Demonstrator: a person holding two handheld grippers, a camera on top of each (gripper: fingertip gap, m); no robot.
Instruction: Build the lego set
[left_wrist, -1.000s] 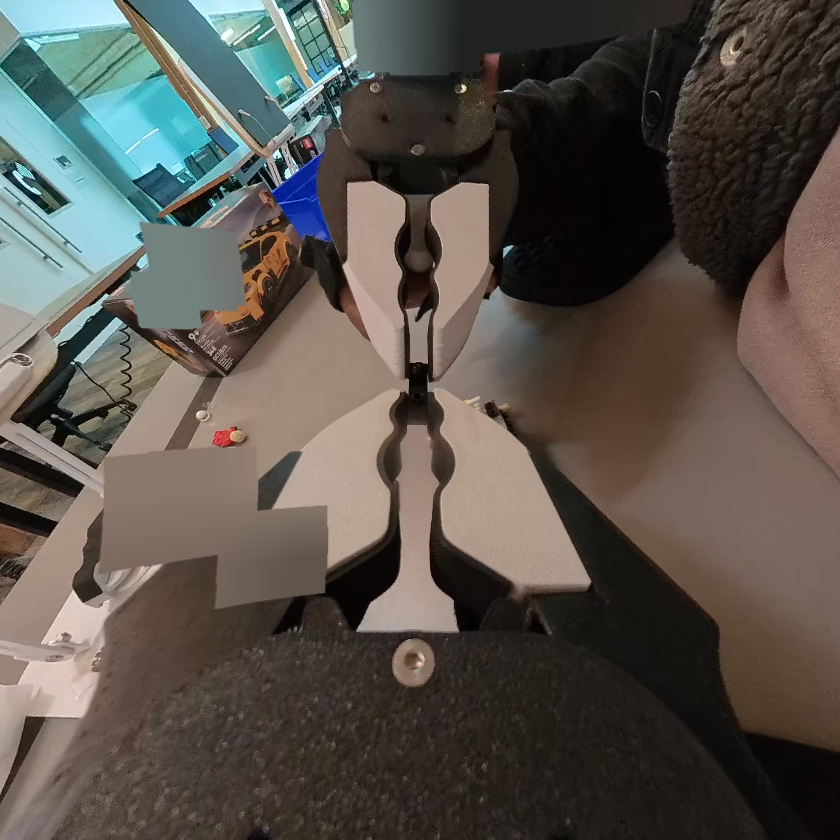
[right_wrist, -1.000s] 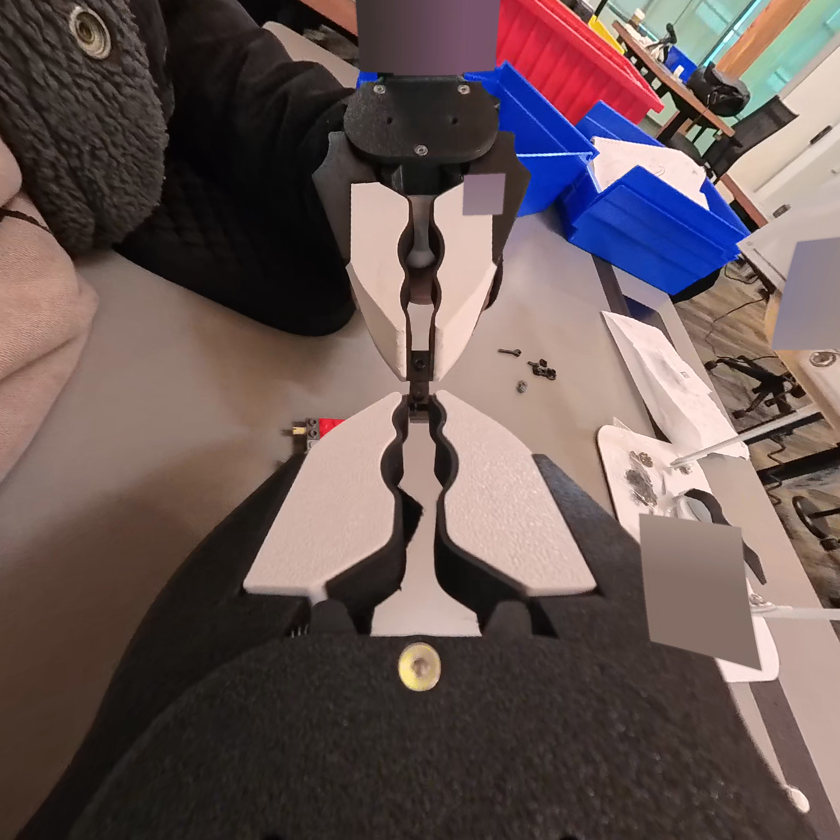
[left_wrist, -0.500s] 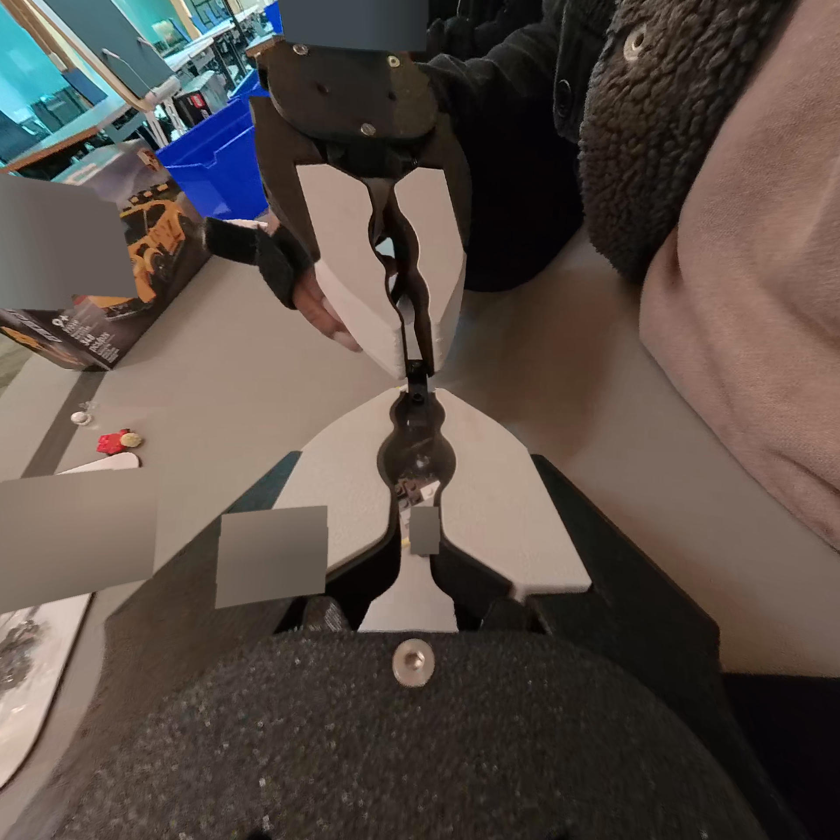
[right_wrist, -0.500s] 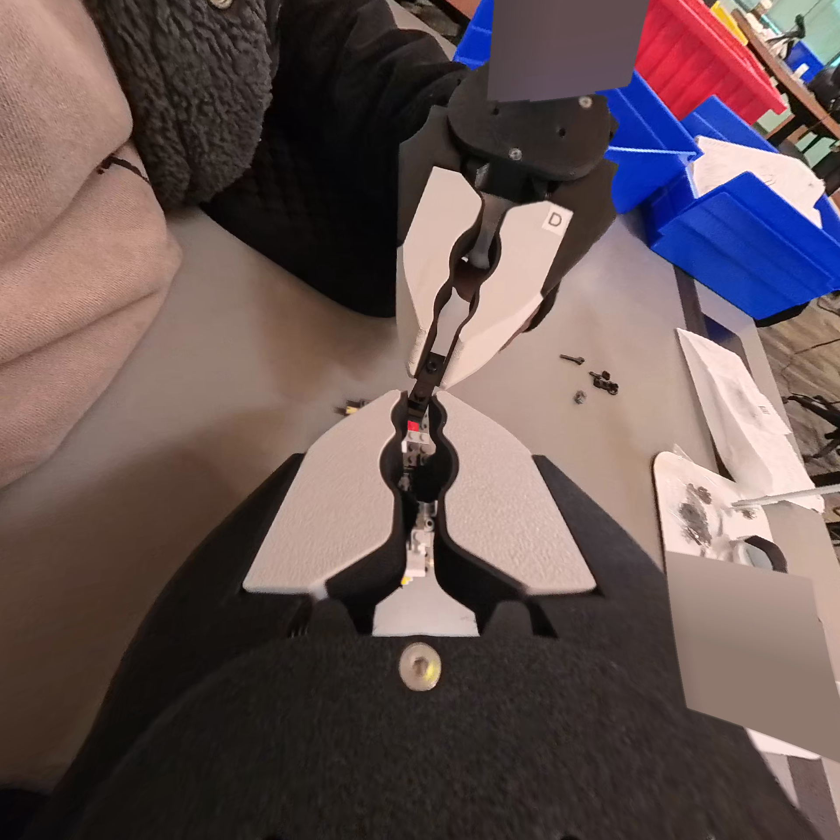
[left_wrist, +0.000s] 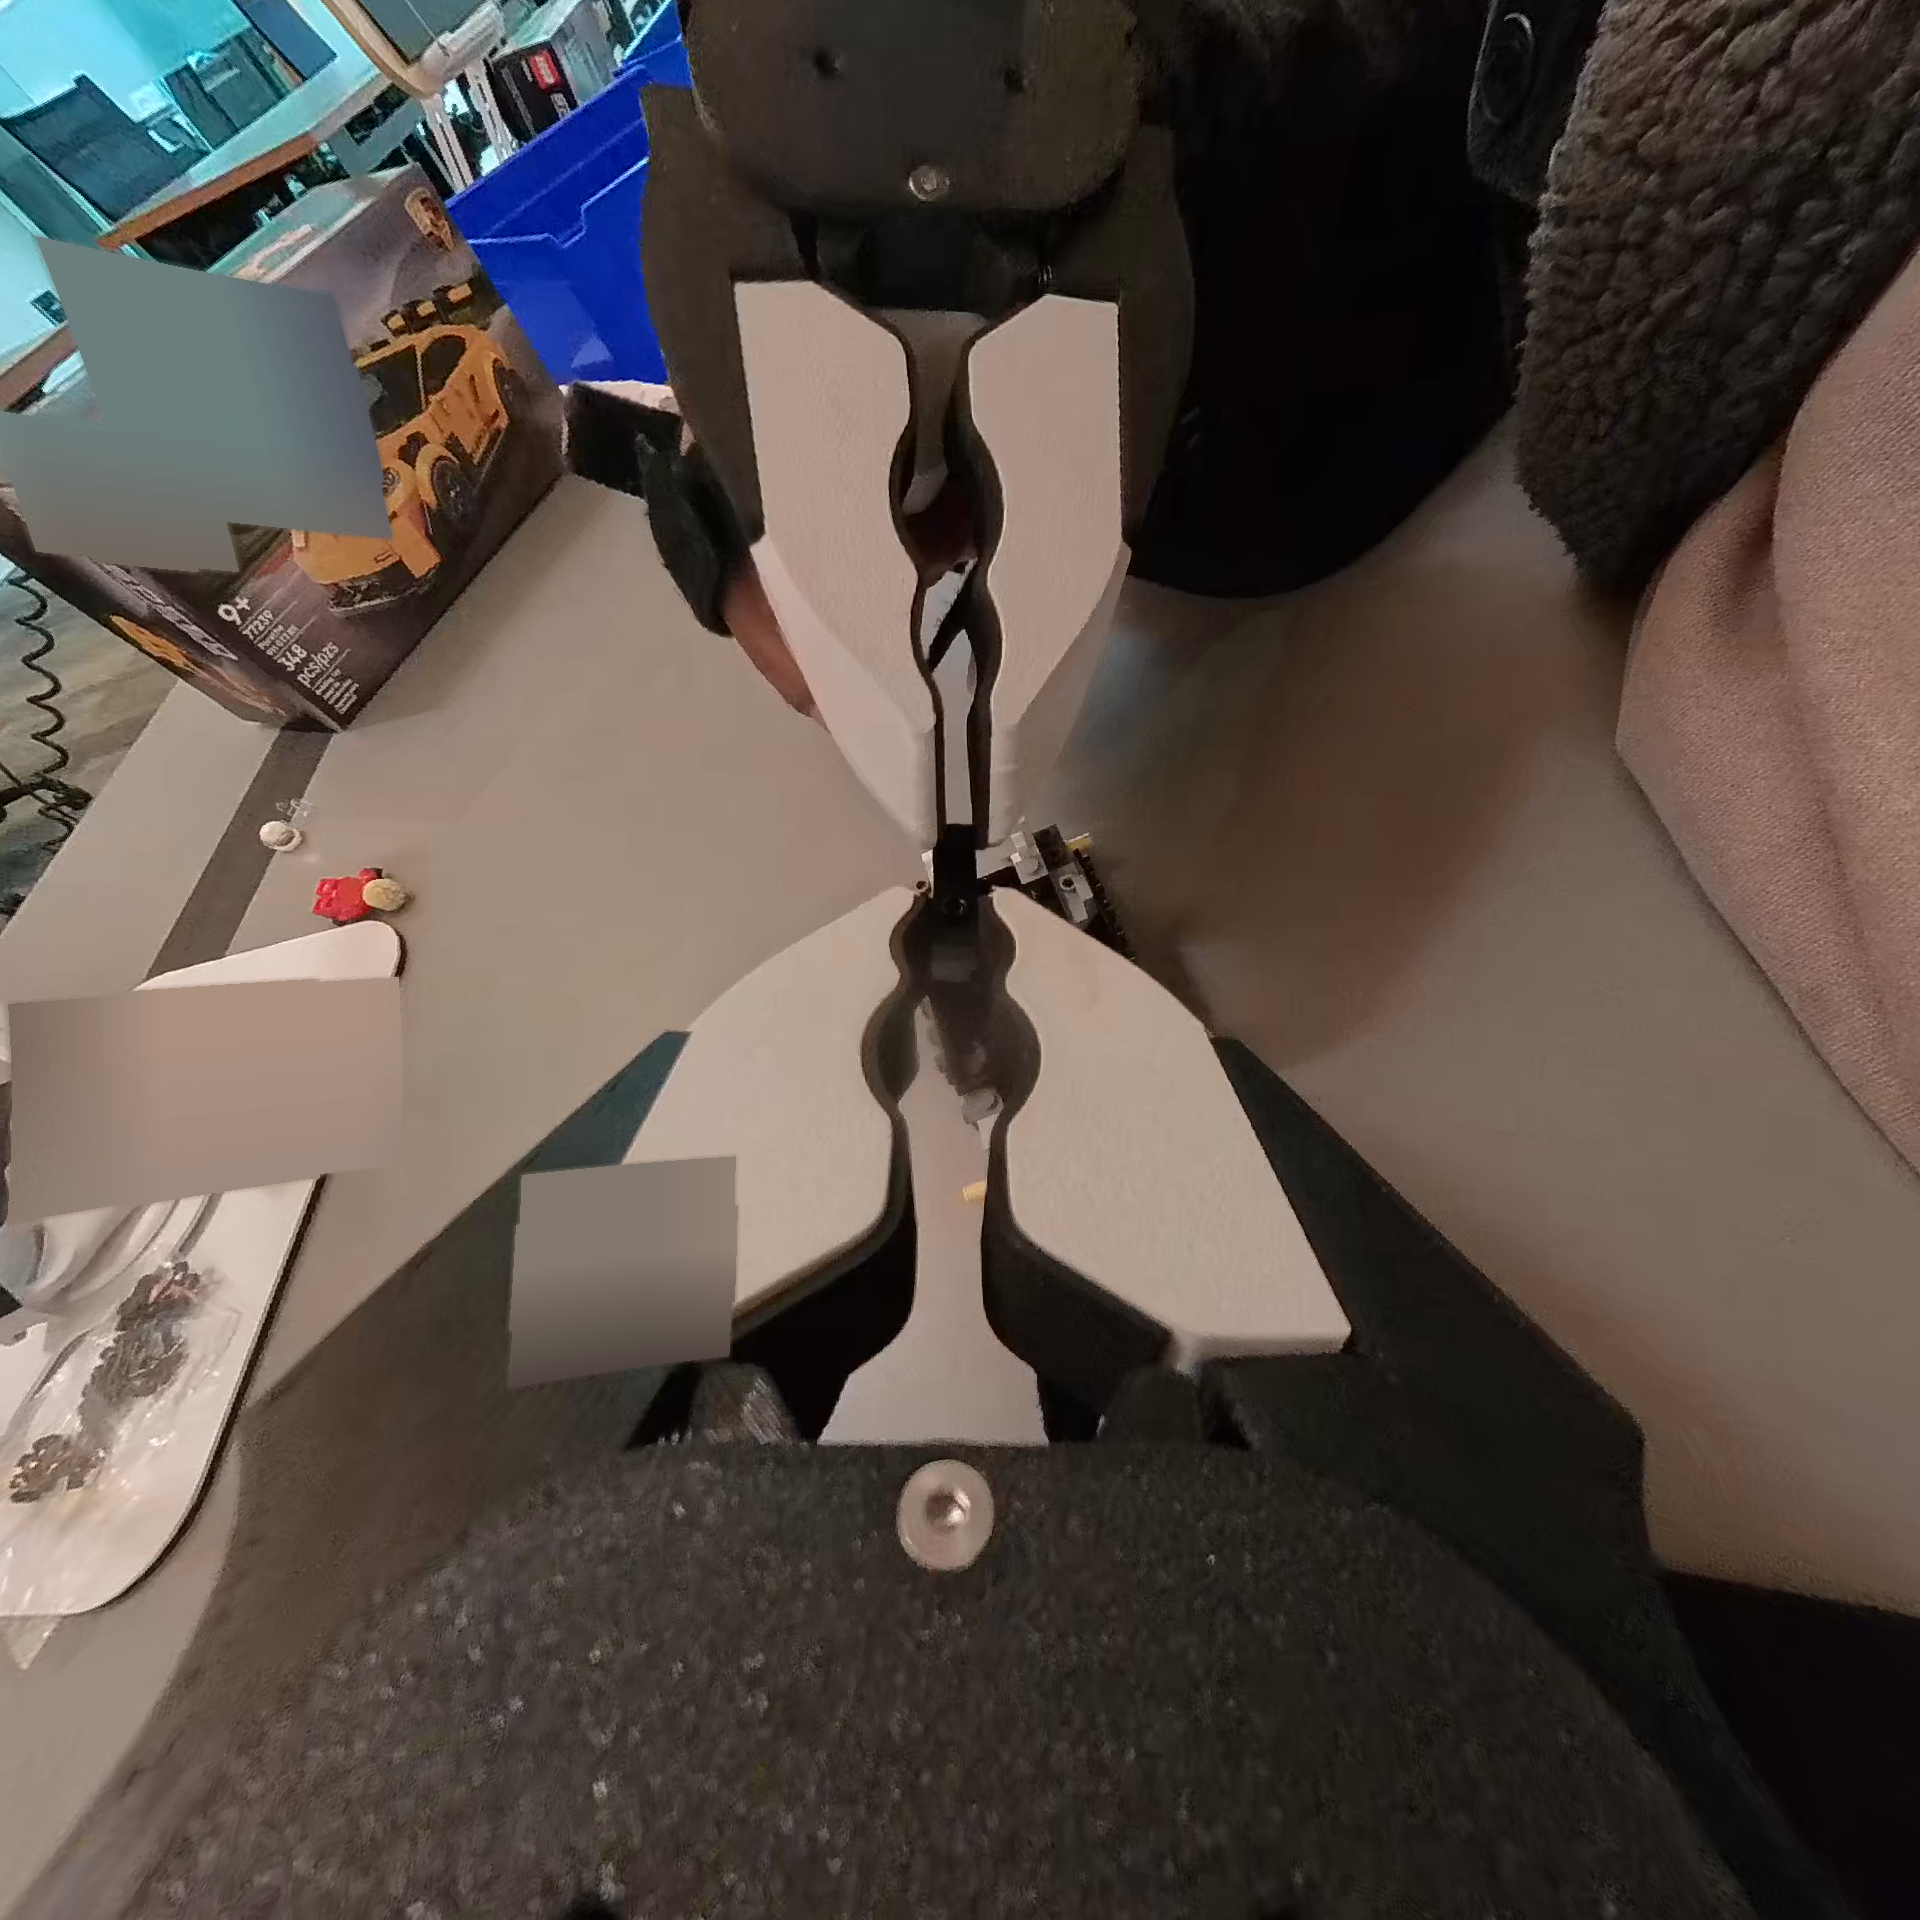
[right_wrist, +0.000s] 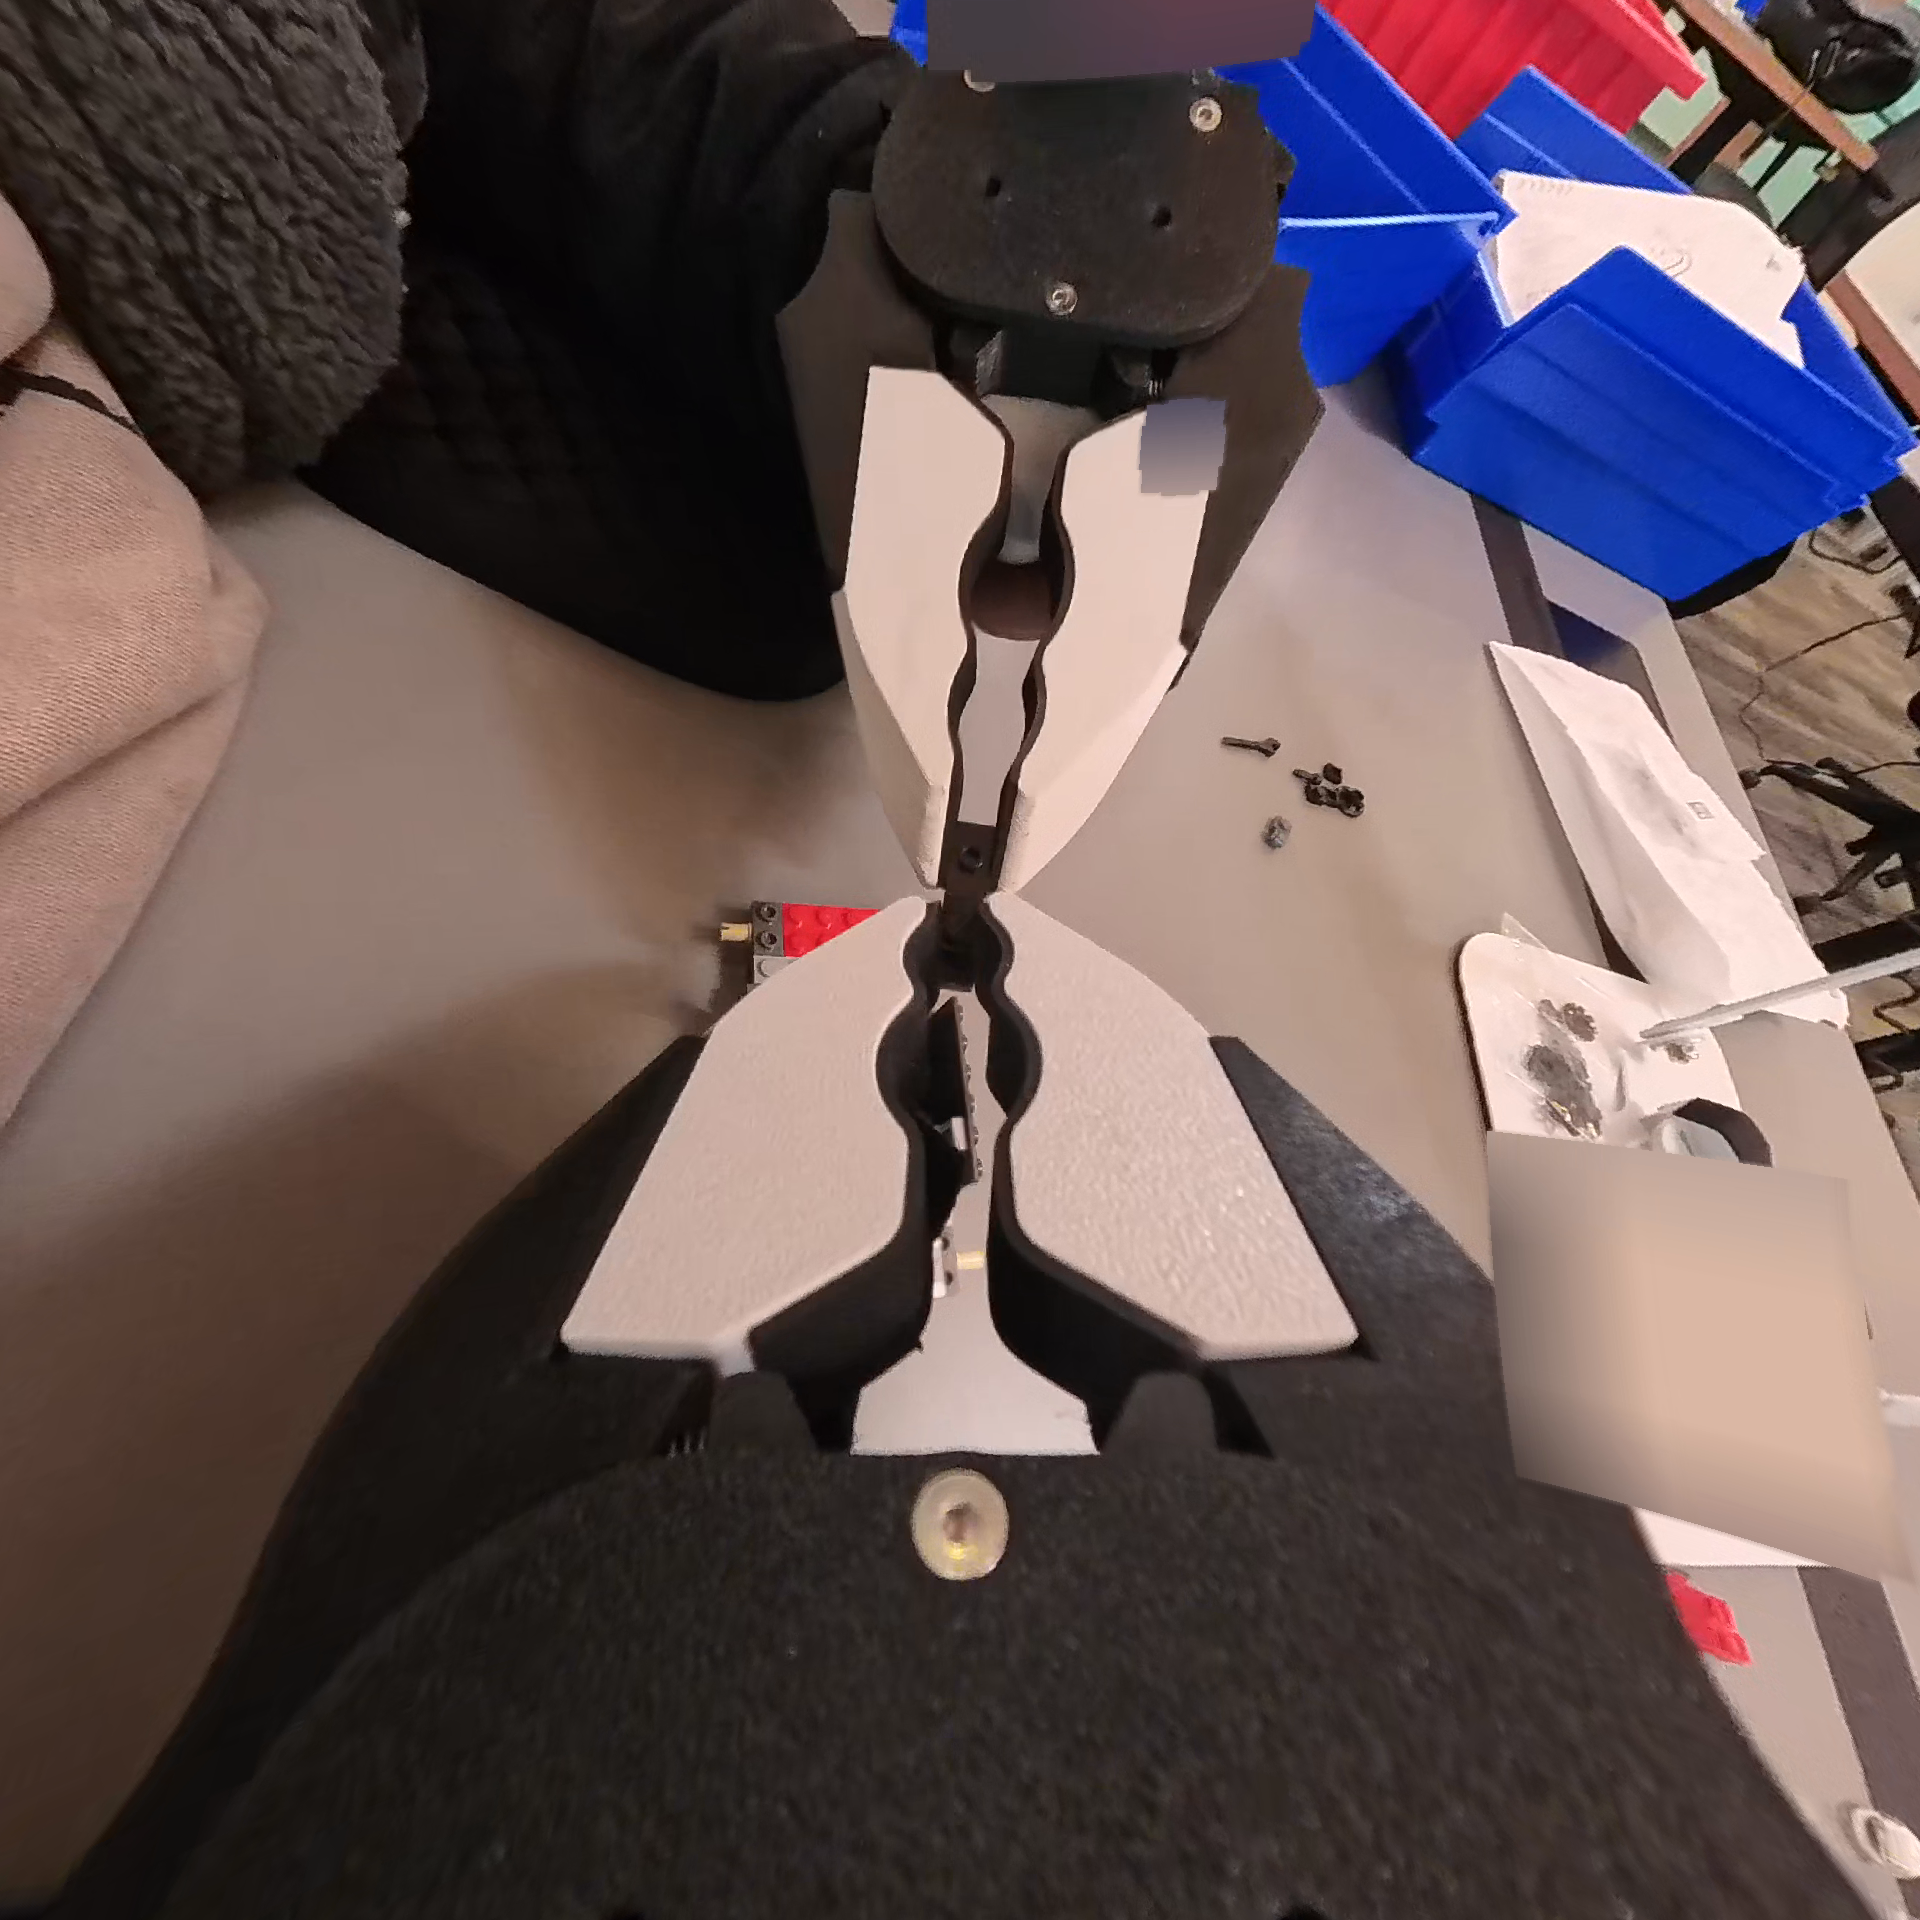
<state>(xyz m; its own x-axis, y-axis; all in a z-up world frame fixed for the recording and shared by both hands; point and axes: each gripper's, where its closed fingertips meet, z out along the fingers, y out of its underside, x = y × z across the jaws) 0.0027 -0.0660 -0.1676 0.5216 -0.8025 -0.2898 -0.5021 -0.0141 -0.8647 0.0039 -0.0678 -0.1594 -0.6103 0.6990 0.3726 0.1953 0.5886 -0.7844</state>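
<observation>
My left gripper (left_wrist: 954, 902) and my right gripper (right_wrist: 961, 920) meet tip to tip above the grey table (left_wrist: 582, 790). Both are shut on a small black Lego piece (left_wrist: 956, 862), each from its own end; it also shows in the right wrist view (right_wrist: 971, 860). The right gripper (left_wrist: 961, 831) faces me in the left wrist view, and the left gripper (right_wrist: 971, 878) faces me in the right wrist view. A partly built assembly of red, grey and black bricks (right_wrist: 805, 928) lies on the table just under the tips, mostly hidden by my fingers; its grey edge shows in the left wrist view (left_wrist: 1060, 873).
A Lego box with a yellow car (left_wrist: 343, 499) stands at the far left. Blue bins (right_wrist: 1610, 416) and paper sheets (right_wrist: 1621, 810) are on the right. White trays hold bagged parts (left_wrist: 135, 1403) (right_wrist: 1558, 1049). Loose black bits (right_wrist: 1320, 784) and a red piece (left_wrist: 348, 894) lie about. A person's sleeves (left_wrist: 1714, 312) are close.
Both grippers have tilted back from a raised, skewed pose to a straight tip-to-tip line low over the assembly. Both stay shut on the black piece throughout.
</observation>
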